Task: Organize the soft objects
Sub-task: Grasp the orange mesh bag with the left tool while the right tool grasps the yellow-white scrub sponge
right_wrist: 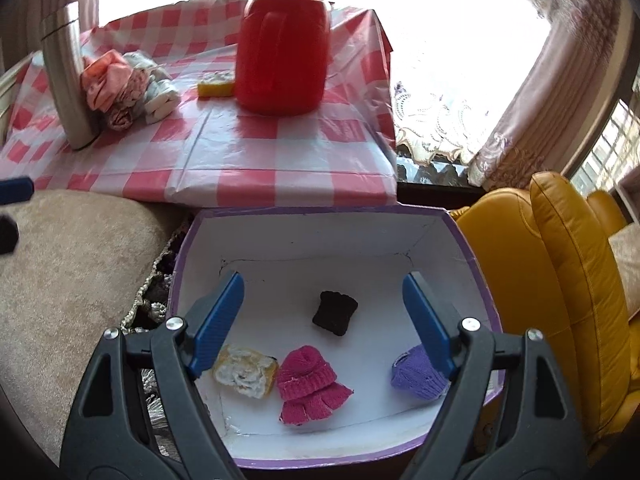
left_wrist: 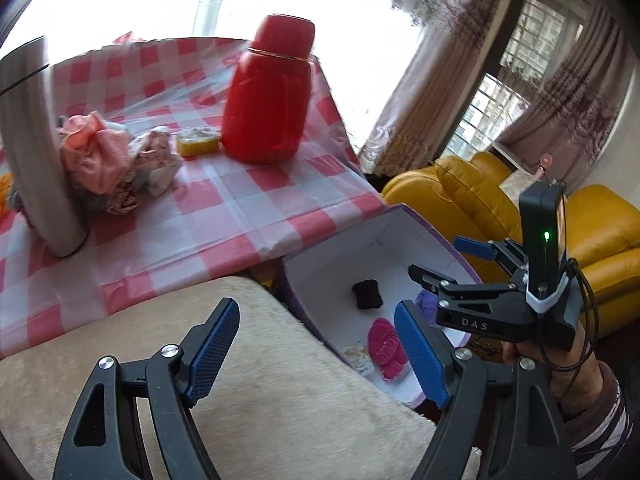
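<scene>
Blue-padded fingers of the right gripper (right_wrist: 320,320) stand wide apart over the purple-rimmed box (right_wrist: 472,248), clamping nothing. Four soft pieces lie in the box: a pink knit (right_wrist: 310,384) with its long axis running toward the lower frame edge, a cream sponge (right_wrist: 246,374) at its left, a purple knit (right_wrist: 416,376) partly hidden behind the right finger, and a black piece (right_wrist: 335,313) farther back. The left gripper (left_wrist: 316,344), fingers also apart and empty, hangs over a beige cushion (left_wrist: 280,400). On the checked desk (right_wrist: 240,152) beyond stand one red flask (right_wrist: 282,40), one steel flask (right_wrist: 68,76), a crumpled cloth heap (right_wrist: 128,84) and one yellow sponge (right_wrist: 216,84).
</scene>
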`<state>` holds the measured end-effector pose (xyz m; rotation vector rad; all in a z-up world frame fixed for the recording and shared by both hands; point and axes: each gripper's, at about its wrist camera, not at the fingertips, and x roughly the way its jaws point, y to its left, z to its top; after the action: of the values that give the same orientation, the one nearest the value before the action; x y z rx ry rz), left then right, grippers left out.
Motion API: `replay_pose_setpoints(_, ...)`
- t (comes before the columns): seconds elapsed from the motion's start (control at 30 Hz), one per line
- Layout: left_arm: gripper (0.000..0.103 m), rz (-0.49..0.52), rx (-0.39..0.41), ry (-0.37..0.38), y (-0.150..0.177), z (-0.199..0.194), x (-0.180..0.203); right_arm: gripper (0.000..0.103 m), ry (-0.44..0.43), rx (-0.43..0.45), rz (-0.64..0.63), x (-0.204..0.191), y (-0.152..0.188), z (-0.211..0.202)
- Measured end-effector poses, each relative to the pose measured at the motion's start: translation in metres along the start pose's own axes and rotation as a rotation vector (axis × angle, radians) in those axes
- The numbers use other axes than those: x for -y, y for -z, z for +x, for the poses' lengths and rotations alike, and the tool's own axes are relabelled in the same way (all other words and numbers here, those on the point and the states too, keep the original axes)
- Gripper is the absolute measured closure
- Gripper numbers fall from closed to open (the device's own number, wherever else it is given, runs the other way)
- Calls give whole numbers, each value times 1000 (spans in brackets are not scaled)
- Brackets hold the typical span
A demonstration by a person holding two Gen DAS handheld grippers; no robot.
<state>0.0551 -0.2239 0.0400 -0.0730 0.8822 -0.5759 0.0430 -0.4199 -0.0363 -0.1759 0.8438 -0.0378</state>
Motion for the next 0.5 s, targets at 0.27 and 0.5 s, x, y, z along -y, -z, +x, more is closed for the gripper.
replay_pose_setpoints(0.27, 22, -128, 52, -67, 8, -32, -56, 20, -28, -24, -166, -38, -23, 13)
replay_pose_setpoints(0.5, 22, -271, 102, -129, 18, -62, -116, 20, -58, -42, -361, -70, -71, 33)
